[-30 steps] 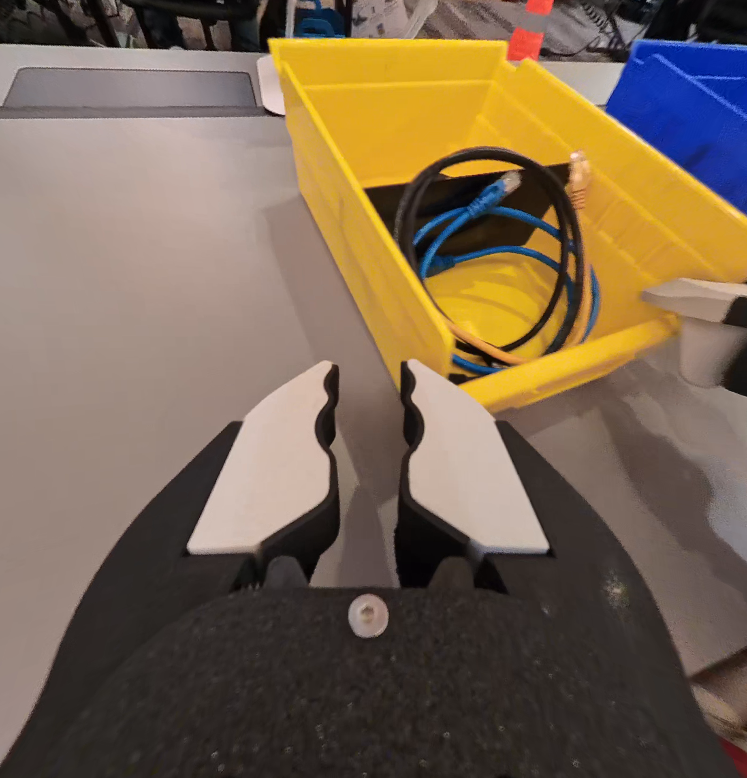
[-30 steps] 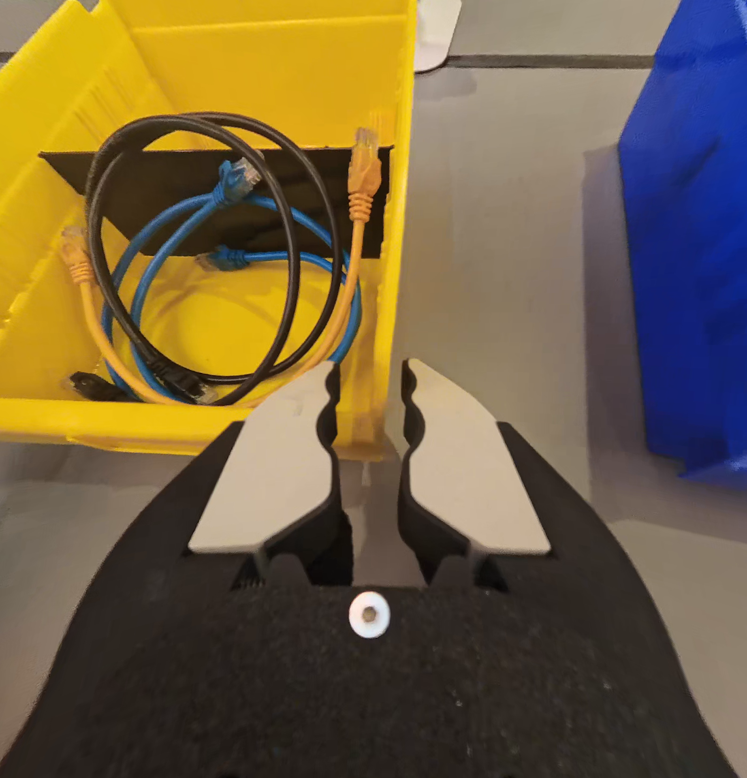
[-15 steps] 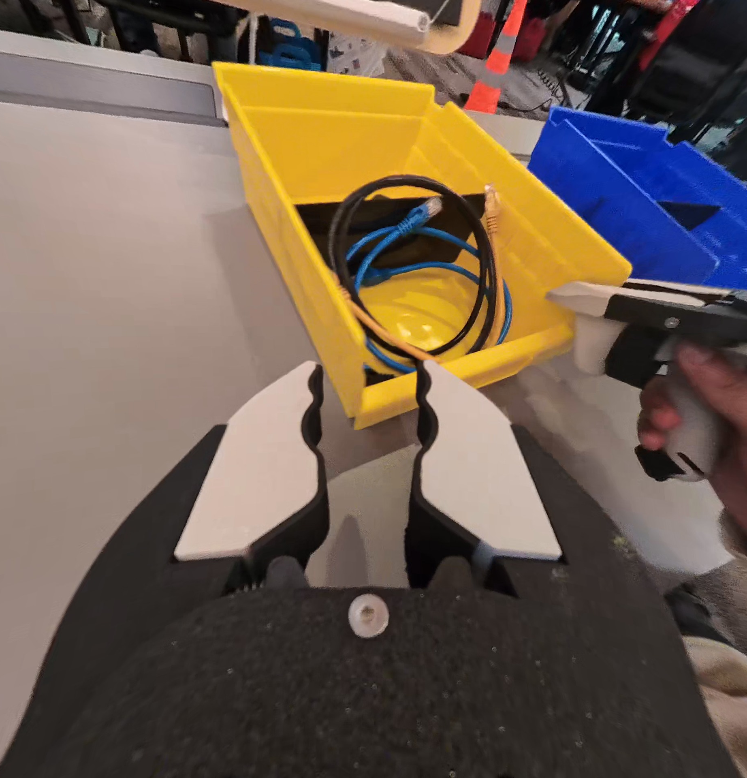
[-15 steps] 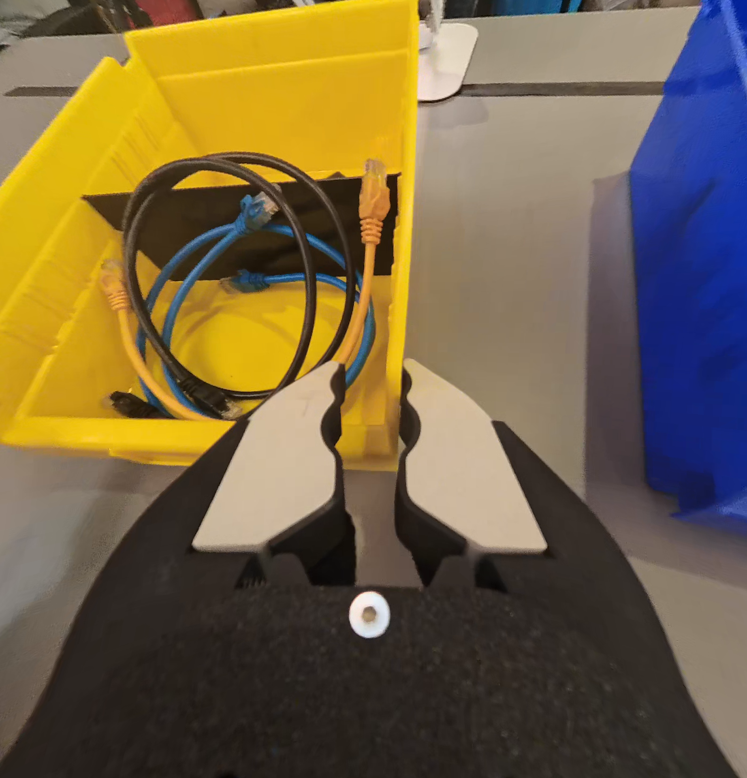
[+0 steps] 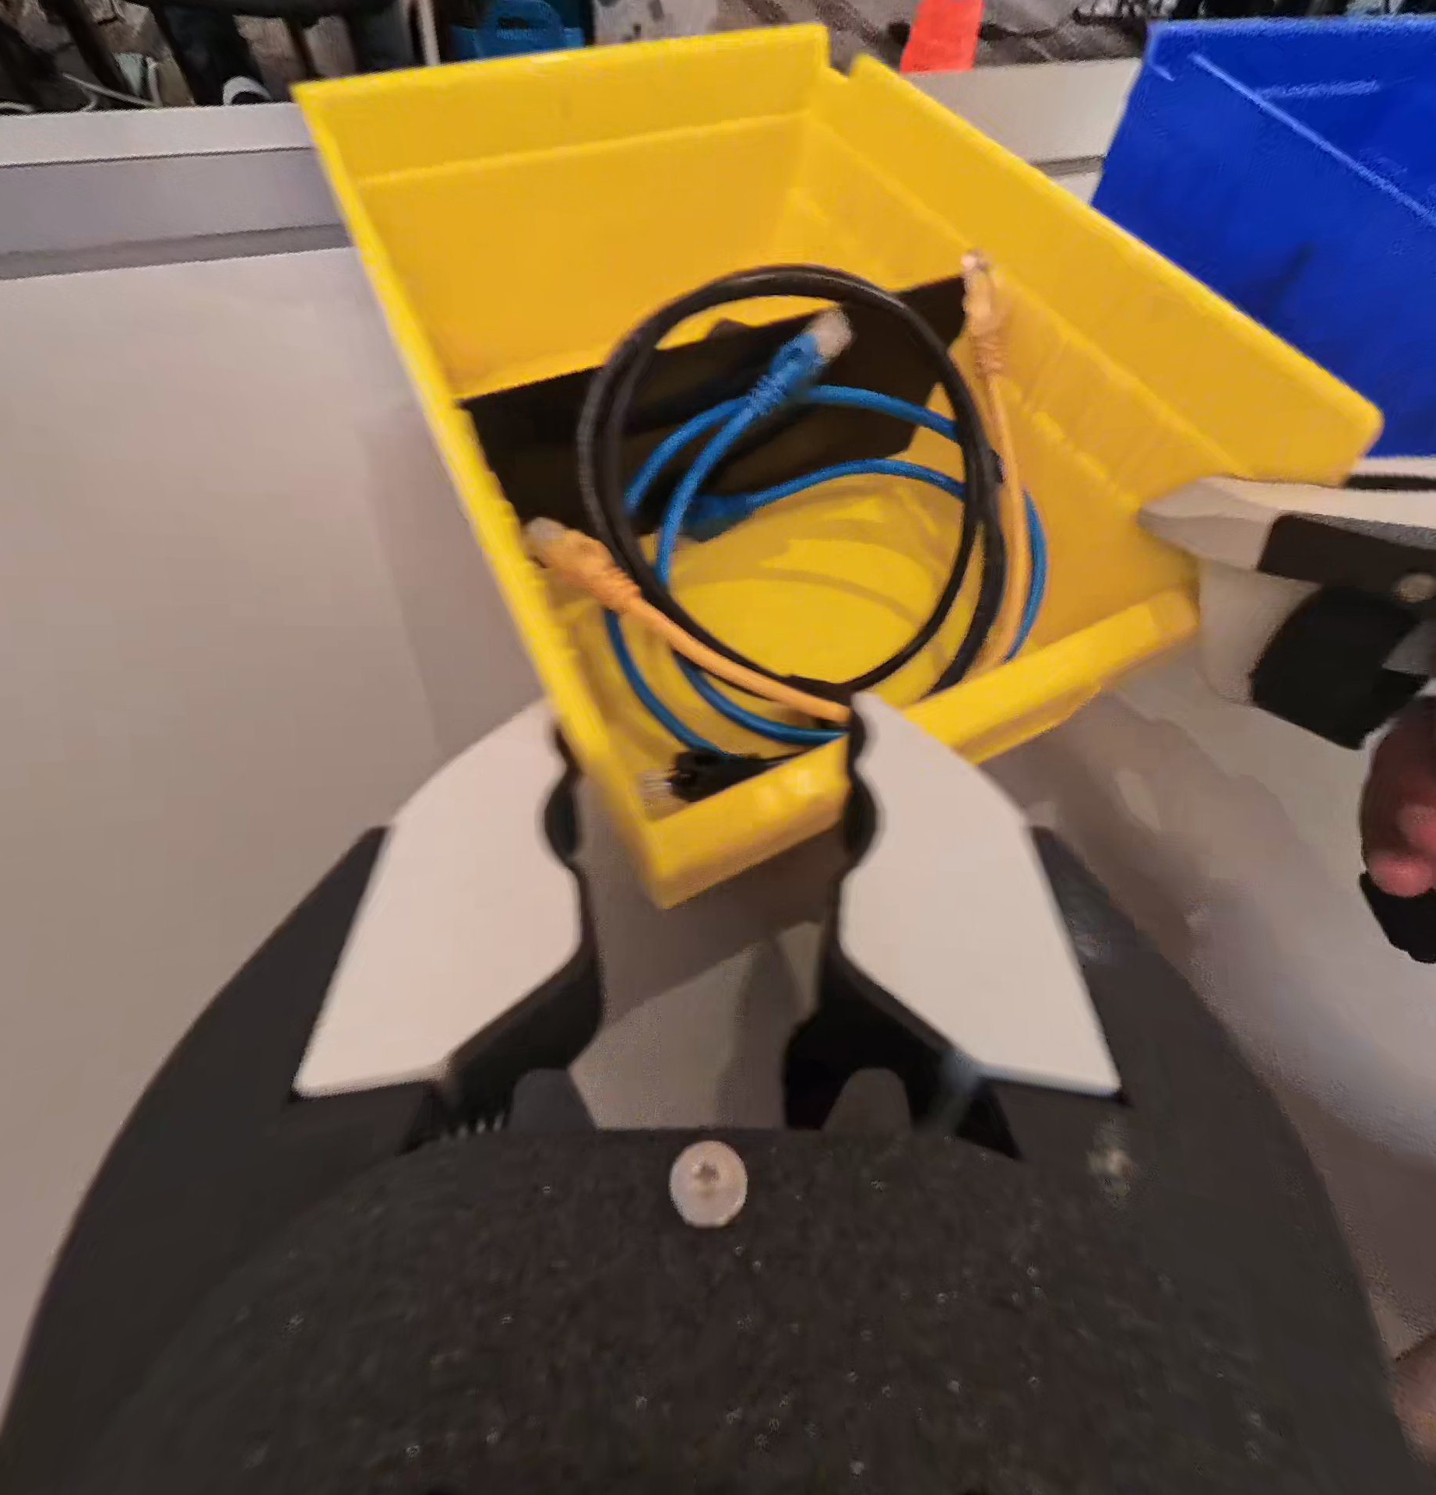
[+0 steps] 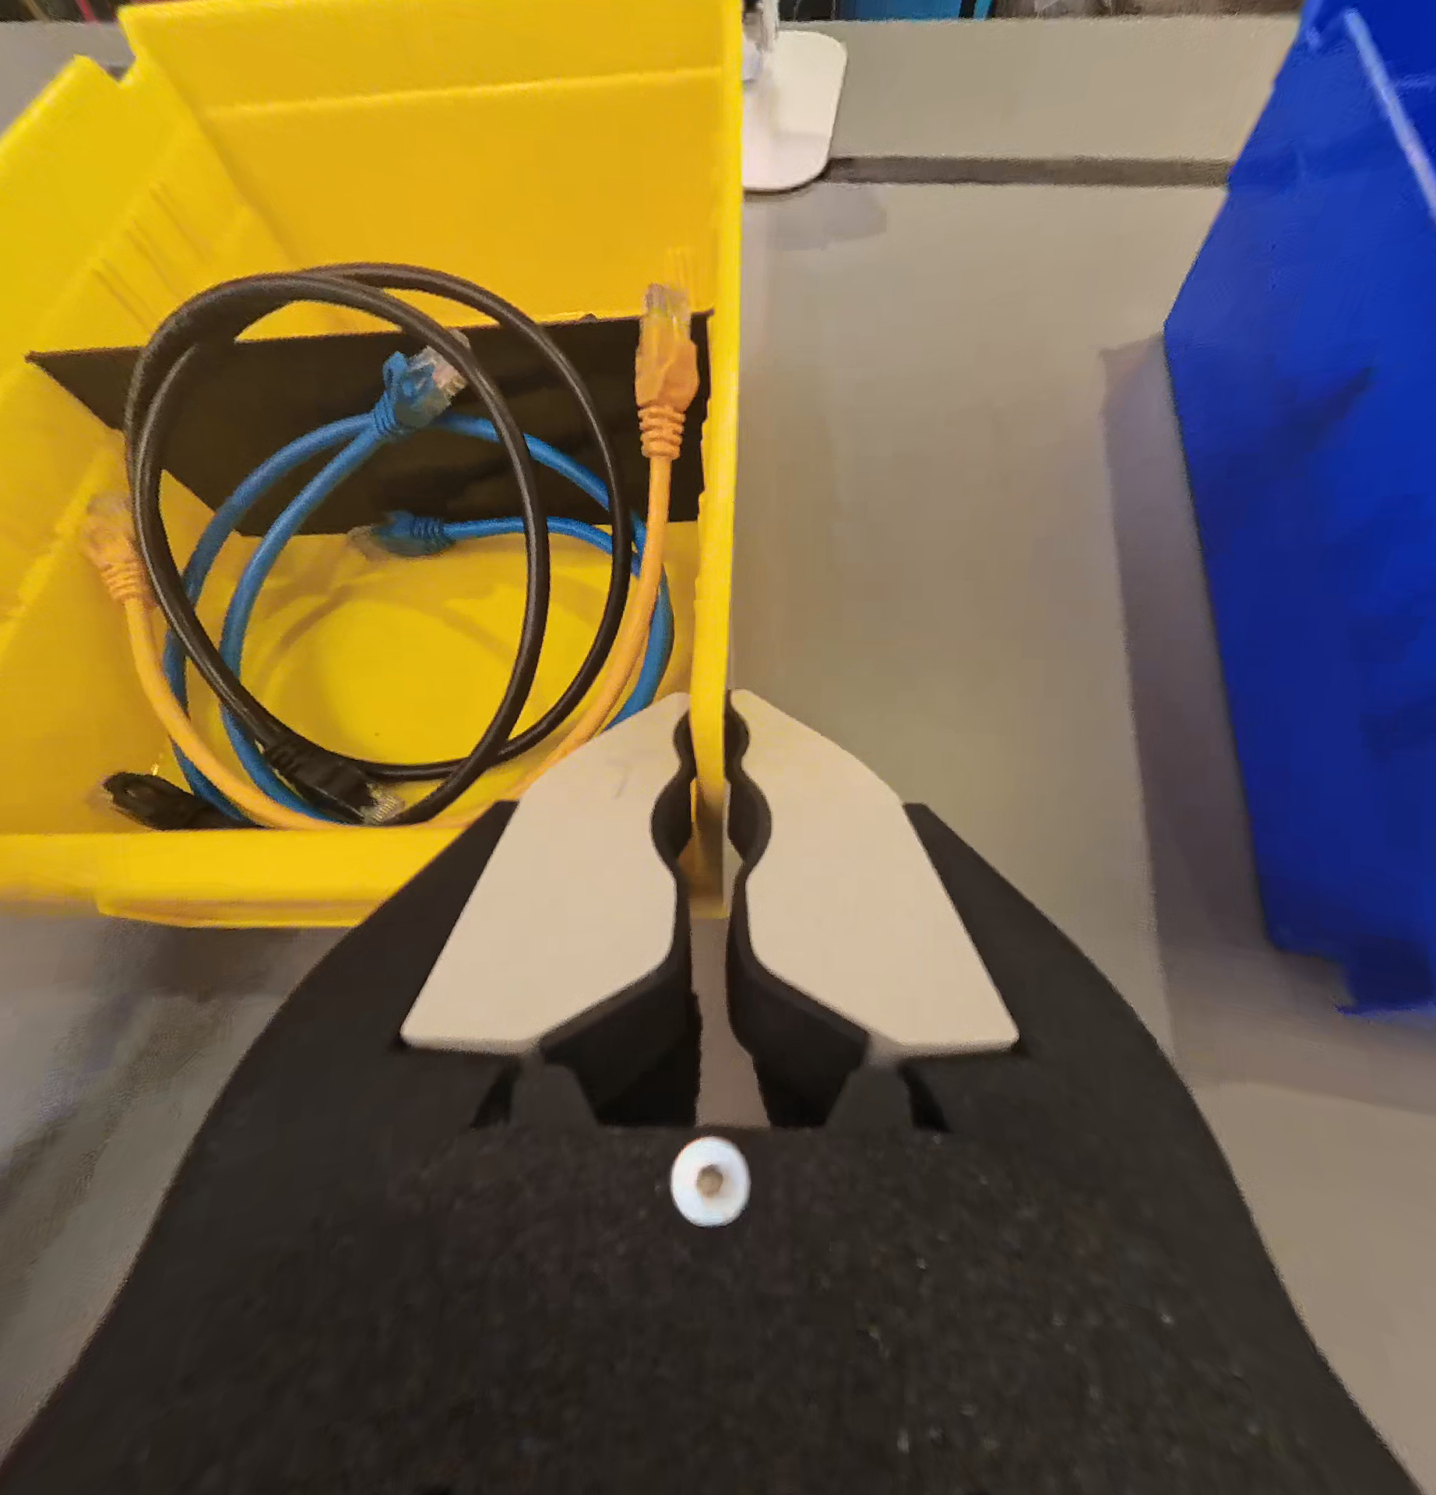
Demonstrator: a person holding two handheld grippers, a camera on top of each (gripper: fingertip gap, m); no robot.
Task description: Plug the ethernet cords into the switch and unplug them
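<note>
A yellow bin (image 5: 577,81) (image 6: 456,162) on the grey table holds coiled ethernet cords: a black one (image 5: 779,279) (image 6: 334,279), a blue one (image 5: 779,380) (image 6: 294,501) and an orange one (image 5: 593,566) (image 6: 662,388). My left gripper (image 5: 703,720) is open, its fingers on either side of the bin's near left corner. My right gripper (image 6: 708,704) is shut on the bin's right wall near the front corner; it also shows in the left wrist view (image 5: 1176,526), held by a hand. No switch is in view.
A black divider (image 5: 537,453) (image 6: 294,380) stands across the yellow bin behind the cords. A blue bin (image 5: 1305,202) (image 6: 1346,566) stands to the right, with a strip of grey table between the two bins. A white stand base (image 6: 787,105) sits behind the yellow bin.
My left gripper has opened wider and moved up to the bin's near left corner. My right gripper has moved forward and closed on the bin's right wall.
</note>
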